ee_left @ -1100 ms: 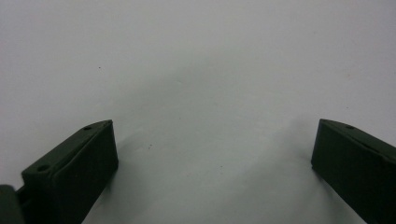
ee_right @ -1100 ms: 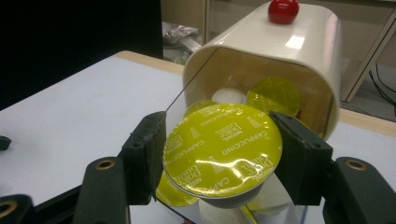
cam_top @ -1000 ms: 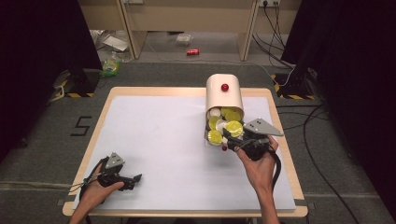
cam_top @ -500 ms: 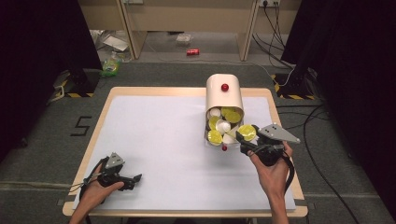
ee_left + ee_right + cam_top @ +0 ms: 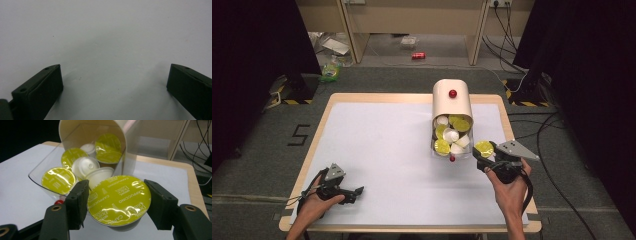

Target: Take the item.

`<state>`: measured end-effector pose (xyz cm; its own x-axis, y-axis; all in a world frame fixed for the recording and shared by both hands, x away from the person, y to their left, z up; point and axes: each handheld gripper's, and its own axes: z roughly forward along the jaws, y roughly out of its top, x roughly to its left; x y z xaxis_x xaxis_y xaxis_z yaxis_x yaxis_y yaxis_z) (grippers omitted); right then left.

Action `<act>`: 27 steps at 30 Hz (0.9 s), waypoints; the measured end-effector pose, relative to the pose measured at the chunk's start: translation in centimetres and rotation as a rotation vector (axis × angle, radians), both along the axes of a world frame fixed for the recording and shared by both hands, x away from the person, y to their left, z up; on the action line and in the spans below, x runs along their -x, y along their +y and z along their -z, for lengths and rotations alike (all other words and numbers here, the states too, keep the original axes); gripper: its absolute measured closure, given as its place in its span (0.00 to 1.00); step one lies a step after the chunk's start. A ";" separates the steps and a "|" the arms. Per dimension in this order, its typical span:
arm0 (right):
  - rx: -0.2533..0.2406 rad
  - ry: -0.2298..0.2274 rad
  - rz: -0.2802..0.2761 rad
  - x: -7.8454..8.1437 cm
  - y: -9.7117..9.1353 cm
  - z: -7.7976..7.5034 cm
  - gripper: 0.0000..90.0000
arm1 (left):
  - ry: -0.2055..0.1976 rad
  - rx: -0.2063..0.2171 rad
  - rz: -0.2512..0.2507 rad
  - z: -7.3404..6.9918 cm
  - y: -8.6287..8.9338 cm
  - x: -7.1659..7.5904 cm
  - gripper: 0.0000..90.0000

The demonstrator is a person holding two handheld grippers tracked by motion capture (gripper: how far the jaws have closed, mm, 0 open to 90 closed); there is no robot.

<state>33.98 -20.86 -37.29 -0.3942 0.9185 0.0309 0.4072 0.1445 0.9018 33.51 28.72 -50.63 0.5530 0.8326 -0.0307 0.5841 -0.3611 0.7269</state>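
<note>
Capsule-removal step: right gripper, jaws clamped on a yellow-lidded cappuccino capsule right of the capsule dispenser at centre frame, likely next carries it to bare desk; left gripper, jaws wide, rests lower left.
</note>
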 end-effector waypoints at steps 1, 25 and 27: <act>0.004 0.004 0.006 0.0 -0.1 0.3 0.44 | 0.000 0.000 0.000 0.0 0.0 0.0 0.00; 0.008 0.086 0.032 0.4 -1.7 5.3 0.44 | 0.000 0.000 0.000 0.0 0.0 0.0 0.00; 0.009 0.089 0.033 0.4 -1.7 5.5 0.44 | 0.000 0.000 0.000 0.0 0.0 0.0 0.00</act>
<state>33.62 -22.57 -42.77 -0.3597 0.9314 0.0558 0.4901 0.1377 0.8607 33.51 28.72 -50.62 0.5531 0.8326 -0.0304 0.5840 -0.3614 0.7269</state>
